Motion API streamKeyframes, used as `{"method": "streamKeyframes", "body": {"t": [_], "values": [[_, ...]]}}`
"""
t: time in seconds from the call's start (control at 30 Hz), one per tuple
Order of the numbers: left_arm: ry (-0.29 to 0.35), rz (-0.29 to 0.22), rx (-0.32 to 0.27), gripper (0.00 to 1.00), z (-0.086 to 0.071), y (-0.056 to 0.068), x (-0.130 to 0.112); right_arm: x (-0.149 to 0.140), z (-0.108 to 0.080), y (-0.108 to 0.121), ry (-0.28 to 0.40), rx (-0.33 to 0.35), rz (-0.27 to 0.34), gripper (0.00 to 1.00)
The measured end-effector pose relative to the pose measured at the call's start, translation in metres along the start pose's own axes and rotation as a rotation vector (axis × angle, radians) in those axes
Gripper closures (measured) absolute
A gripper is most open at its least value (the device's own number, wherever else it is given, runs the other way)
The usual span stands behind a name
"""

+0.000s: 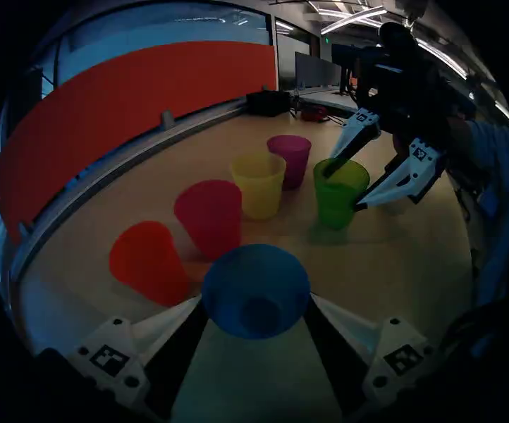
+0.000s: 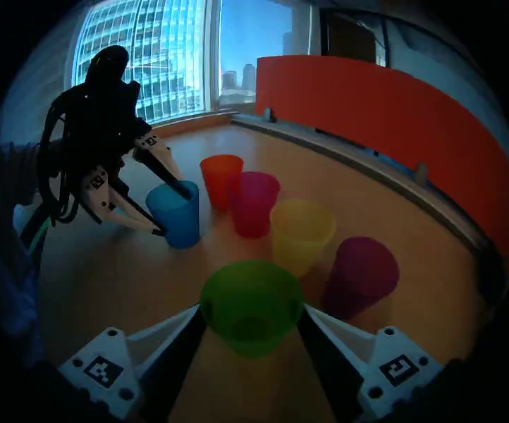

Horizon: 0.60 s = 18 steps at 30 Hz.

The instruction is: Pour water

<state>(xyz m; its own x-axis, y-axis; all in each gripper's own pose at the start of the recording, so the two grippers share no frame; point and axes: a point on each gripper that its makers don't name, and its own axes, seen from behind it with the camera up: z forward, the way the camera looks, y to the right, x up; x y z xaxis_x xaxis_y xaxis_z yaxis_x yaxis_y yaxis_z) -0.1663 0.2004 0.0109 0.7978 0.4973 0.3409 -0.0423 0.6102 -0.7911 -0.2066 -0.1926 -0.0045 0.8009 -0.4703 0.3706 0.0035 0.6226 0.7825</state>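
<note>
Blue cup (image 1: 254, 278) sits at the bottom centre of the left gripper view, mouth up. The left gripper (image 1: 256, 297) grasps it, its two white fingers (image 1: 177, 324) pressing on the cup's opposite sides. Behind it, on the tan surface (image 1: 395, 261), a row of cups climbs toward the upper middle: an orange cup (image 1: 147, 262) at the lower left, then a pink cup (image 1: 210, 217), a yellow cup (image 1: 258, 185) and a purple cup (image 1: 290, 158). Right of the yellow one stands the green cup (image 1: 335, 208), with the right gripper (image 1: 340, 190) slanting down to it from the upper right. One of that gripper's fingers lies along the cup's far side and the other along its near side, clasping it. A blue sleeve (image 1: 498, 176) shows at the right edge.

In the right gripper view, the green cup fills the bottom centre and the near fingers press on both of its sides. Past it the same row of cups runs toward the upper left. There the blue cup stands on the surface, with the left gripper angled down onto it from the upper left. A long red panel (image 2: 388, 113) crosses the upper right, and a window (image 2: 149, 56) is at the top.
</note>
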Motion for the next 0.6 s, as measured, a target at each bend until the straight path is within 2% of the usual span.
{"method": "streamKeyframes", "body": {"t": [0.27, 0.43, 0.6], "values": [[-0.025, 0.004, 0.009, 0.09, -0.001, -0.002, -0.005, -0.003, -0.001, -0.001, -0.002, 0.000, 0.004, 0.10], [-0.040, 0.000, 0.009, 0.05, -0.002, 0.000, -0.010, -0.006, -0.002, 0.000, -0.007, -0.004, 0.011, 0.08], [-0.053, -0.013, 0.008, 0.04, -0.003, 0.001, -0.015, -0.008, -0.002, 0.002, -0.010, -0.013, 0.026, 0.02]]}}
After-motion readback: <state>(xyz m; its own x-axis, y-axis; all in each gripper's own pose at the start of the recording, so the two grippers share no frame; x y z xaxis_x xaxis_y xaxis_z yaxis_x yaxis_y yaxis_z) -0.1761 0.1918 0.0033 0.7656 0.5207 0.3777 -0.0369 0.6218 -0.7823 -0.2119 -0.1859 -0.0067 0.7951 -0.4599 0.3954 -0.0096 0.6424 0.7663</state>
